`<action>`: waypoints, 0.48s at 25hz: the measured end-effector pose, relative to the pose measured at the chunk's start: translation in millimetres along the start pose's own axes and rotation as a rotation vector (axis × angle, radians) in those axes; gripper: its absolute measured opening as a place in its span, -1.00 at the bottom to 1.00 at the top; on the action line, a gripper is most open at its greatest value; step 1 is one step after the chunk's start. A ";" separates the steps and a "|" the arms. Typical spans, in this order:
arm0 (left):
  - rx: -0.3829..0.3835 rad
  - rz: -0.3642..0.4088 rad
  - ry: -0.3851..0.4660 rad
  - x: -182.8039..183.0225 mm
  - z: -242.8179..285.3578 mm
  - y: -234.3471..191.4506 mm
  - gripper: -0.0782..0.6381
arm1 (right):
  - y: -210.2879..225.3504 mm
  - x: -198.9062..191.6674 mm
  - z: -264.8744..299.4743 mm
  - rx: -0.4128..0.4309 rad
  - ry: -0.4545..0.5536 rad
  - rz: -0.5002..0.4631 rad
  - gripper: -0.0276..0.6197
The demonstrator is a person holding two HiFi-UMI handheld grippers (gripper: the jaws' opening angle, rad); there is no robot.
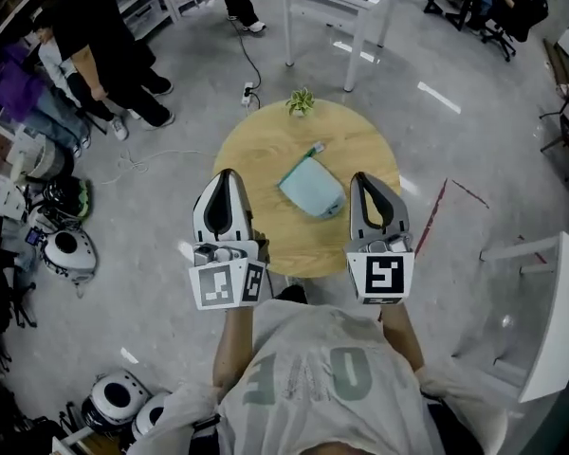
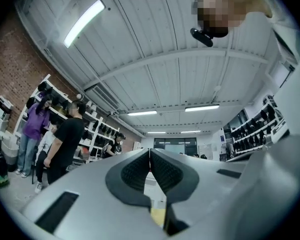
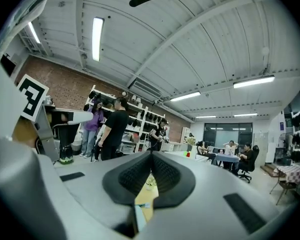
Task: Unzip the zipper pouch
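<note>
Head view: pouch [image 1: 311,186] diagonal on desk [image 1: 256,150], between left hand-held gripper [image 1: 228,174] and nearer right hand-held gripper [image 1: 361,178], both pressed together, empty.

my right gripper [image 3: 151,156], jaws pressed together on nothing
under them a strip of wooden table [image 3: 146,197] shows; people [image 3: 115,129] stand by the shelves [image 3: 140,117] at left

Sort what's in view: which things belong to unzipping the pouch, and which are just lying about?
Job: zipper pouch on the round table; left gripper and right gripper, both shut and empty, not touching it.
Lying about: potted plant at the table's far edge; helmets and power strip on the floor.
</note>
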State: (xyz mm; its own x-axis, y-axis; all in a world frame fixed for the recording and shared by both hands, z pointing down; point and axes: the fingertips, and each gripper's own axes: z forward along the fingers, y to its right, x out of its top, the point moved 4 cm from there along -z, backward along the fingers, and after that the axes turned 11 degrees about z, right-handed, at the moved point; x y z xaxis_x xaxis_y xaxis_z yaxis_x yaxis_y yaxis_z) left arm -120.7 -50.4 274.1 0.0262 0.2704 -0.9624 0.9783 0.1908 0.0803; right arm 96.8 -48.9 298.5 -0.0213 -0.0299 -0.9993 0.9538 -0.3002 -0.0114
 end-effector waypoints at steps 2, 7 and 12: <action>-0.009 0.023 -0.003 -9.7 19.1 -10.5 -0.70 | -2.1 -3.7 22.3 -0.008 -0.009 -0.002 -0.82; -0.008 0.060 -0.046 -35.9 49.4 -25.1 -0.70 | -4.4 -12.8 59.4 -0.022 -0.019 -0.022 -0.82; -0.012 0.059 -0.082 -51.3 55.1 -23.0 -0.70 | -0.4 -20.0 73.3 -0.008 -0.031 -0.026 -0.82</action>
State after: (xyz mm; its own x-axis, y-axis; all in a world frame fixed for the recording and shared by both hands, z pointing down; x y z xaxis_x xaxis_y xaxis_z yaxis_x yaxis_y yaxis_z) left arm -133.2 -120.7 307.3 0.1005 0.2035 -0.9739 0.9722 0.1882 0.1396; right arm 74.9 -118.0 321.0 -0.0554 -0.0514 -0.9971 0.9553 -0.2933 -0.0379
